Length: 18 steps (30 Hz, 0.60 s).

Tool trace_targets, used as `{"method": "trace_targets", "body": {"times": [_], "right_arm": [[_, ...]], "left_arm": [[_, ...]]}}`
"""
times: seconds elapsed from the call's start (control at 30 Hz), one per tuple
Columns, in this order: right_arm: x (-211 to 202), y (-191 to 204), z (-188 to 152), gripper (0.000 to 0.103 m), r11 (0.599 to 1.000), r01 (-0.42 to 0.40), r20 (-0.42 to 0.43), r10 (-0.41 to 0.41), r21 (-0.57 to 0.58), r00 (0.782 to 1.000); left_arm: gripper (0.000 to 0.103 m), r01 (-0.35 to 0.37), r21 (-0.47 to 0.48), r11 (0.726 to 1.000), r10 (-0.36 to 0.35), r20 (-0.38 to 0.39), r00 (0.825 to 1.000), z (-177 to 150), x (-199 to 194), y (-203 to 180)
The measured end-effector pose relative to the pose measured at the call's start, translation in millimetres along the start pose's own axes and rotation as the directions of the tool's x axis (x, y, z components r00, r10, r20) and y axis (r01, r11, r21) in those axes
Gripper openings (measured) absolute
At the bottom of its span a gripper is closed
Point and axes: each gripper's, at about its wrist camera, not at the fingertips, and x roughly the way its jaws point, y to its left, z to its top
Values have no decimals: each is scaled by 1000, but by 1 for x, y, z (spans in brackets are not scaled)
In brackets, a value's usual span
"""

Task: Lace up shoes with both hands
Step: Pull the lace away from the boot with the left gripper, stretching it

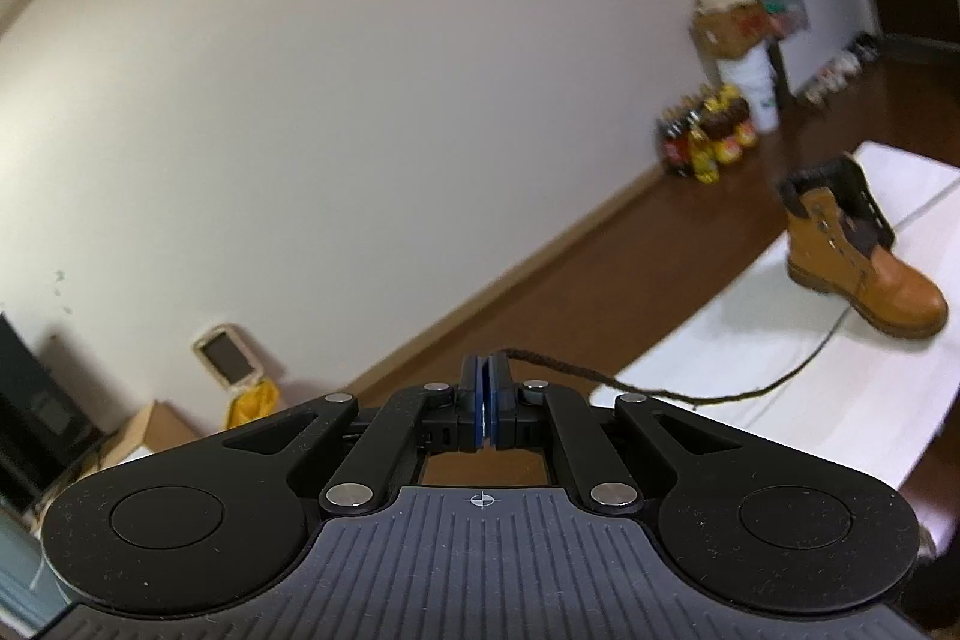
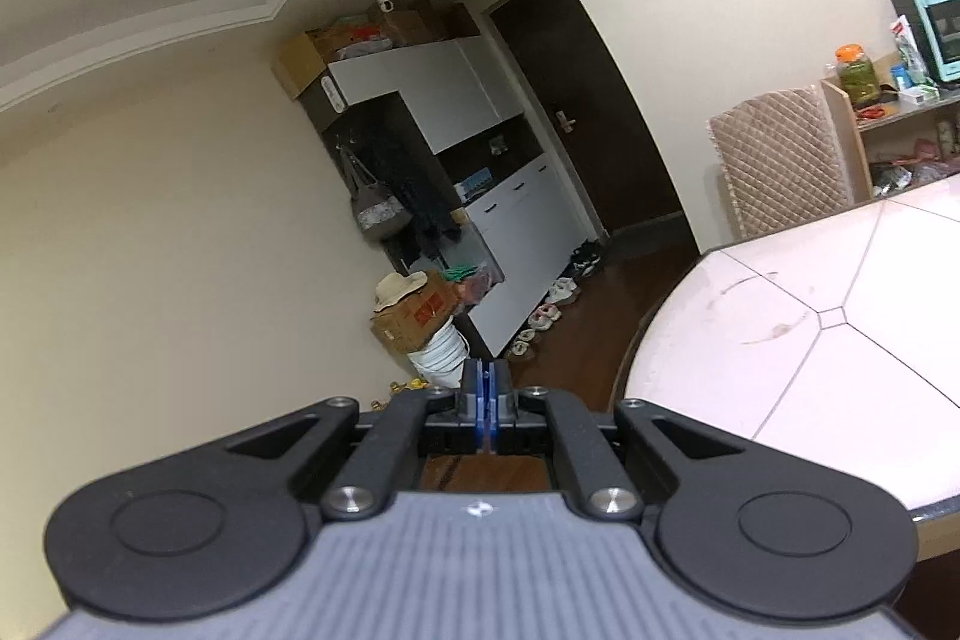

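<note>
Left tool [image 1: 486, 403] clenched on thin, limp, dark lace [image 1: 600, 381] trailing toward stiff tan boot [image 1: 858, 262] upright on white surface [image 1: 750, 370] at right of frame; right tool [image 2: 485, 400] clenched, seemingly empty; best gripped near lace tip.

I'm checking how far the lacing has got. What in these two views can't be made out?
- Boot, left wrist view: motion blur hides which eyelets are threaded.
- Lace: where it meets the boot is blurred.
- Right gripper, right wrist view: whether anything is pinched is too small to tell.
- Boot in the right wrist view: out of frame.
</note>
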Motion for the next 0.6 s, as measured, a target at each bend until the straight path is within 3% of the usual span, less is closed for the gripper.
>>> {"method": "trace_targets", "body": {"times": [0.13, 0.23, 0.3, 0.43, 0.6], "right_arm": [[1, -3, -15, 2, 1000, -22, -47, 23, 19, 999], [6, 0, -27, 2, 998, -48, -94, 51, 30, 994], [11, 2, -37, 2, 997, -62, -127, 67, 39, 990], [7, 1, -42, 2, 997, -63, -135, 69, 45, 988], [-21, -15, -18, 2, 999, -2, -30, 3, 49, 1000]], "left_arm": [[2, -98, -25, 995, 99, 46, 994, 9, -19, 18], [2, -189, -26, 982, 190, 59, 980, 13, -35, 34], [2, -210, -30, 977, 212, 54, 976, 14, -42, 42], [2, -165, -5, 986, 165, 55, 985, 18, -43, 24], [2, -9, 11, 1000, 8, 75, 997, 26, -31, -15]]}}
